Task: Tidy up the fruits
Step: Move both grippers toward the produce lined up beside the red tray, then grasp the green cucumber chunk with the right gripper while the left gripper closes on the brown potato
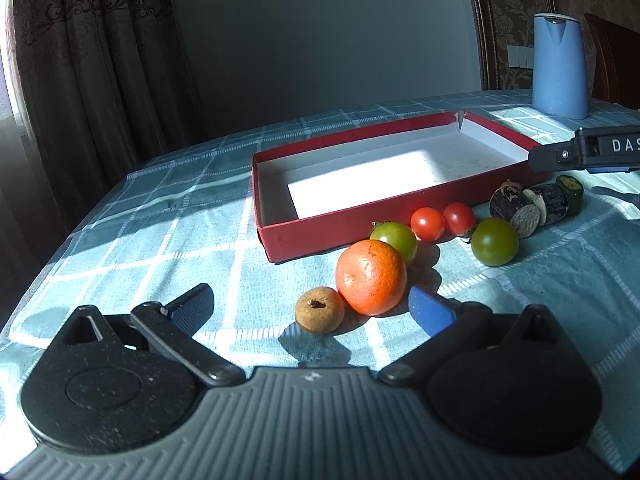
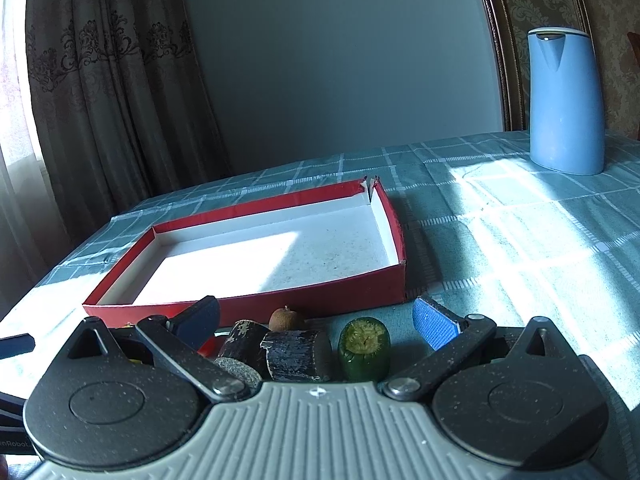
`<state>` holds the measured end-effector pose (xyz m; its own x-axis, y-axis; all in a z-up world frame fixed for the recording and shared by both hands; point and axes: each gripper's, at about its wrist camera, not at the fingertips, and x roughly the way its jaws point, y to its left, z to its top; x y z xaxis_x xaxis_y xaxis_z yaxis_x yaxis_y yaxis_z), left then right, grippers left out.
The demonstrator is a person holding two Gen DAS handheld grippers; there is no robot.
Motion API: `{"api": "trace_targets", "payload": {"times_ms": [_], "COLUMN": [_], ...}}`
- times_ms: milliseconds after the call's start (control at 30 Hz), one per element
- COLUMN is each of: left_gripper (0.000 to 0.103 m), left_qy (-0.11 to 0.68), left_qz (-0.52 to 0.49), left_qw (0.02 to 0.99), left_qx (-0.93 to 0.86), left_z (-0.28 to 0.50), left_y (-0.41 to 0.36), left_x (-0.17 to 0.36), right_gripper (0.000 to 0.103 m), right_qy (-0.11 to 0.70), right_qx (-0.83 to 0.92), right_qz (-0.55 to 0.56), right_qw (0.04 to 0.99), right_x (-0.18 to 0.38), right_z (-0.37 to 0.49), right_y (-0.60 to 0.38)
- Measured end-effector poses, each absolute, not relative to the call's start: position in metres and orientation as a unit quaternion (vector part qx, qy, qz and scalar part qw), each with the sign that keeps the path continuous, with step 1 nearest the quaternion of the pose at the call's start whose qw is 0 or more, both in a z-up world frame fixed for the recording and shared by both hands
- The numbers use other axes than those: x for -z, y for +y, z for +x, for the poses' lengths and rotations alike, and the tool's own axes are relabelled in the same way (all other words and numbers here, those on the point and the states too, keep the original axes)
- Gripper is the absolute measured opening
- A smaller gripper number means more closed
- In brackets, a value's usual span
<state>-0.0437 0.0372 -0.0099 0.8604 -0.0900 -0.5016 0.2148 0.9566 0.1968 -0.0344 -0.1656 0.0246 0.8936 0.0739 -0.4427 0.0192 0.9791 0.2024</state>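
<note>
A red shallow box (image 1: 340, 224) with a white inside lies on the checked cloth; it also shows in the right wrist view (image 2: 256, 304). In front of it lie an orange (image 1: 370, 277), a small brown fruit (image 1: 319, 310), two green tomatoes (image 1: 394, 238) (image 1: 494, 241), two red tomatoes (image 1: 427, 223) (image 1: 458, 218) and dark cane pieces (image 1: 516, 204). My left gripper (image 1: 312, 307) is open around the brown fruit, beside the orange. My right gripper (image 2: 316, 322) is open over the cane pieces (image 2: 296, 354), a green stub (image 2: 364, 346) and a brown fruit (image 2: 286, 319).
A blue jug (image 1: 559, 68) stands at the back right of the table, also in the right wrist view (image 2: 566, 100). Curtains hang at the left past the table edge. The right gripper's body (image 1: 592, 152) shows at the right edge of the left wrist view.
</note>
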Motion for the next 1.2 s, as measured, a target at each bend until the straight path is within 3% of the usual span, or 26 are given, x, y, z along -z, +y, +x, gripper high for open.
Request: {"api": "trace_targets", "payload": {"times_ms": [700, 933, 1200], "left_gripper": [0.103, 0.077, 0.081], "left_qy": [0.272, 0.278, 0.287], "left_qz": [0.139, 0.126, 0.118], "left_qw": [0.952, 0.949, 0.944], "left_qx": [0.035, 0.075, 0.114], "left_z": [-0.040, -0.038, -0.033], "left_y": [0.039, 0.042, 0.041], "left_x": [0.014, 0.014, 0.013], "right_gripper": [0.103, 0.103, 0.103], "right_qy": [0.238, 0.243, 0.244], "right_qx": [-0.014, -0.016, -0.016], "right_qz": [0.098, 0.099, 0.099], "right_qw": [0.966, 0.965, 0.965], "right_x": [-0.023, -0.022, -0.022], "right_z": [-0.033, -0.032, -0.032], "right_y": [-0.164, -0.164, -0.165]}}
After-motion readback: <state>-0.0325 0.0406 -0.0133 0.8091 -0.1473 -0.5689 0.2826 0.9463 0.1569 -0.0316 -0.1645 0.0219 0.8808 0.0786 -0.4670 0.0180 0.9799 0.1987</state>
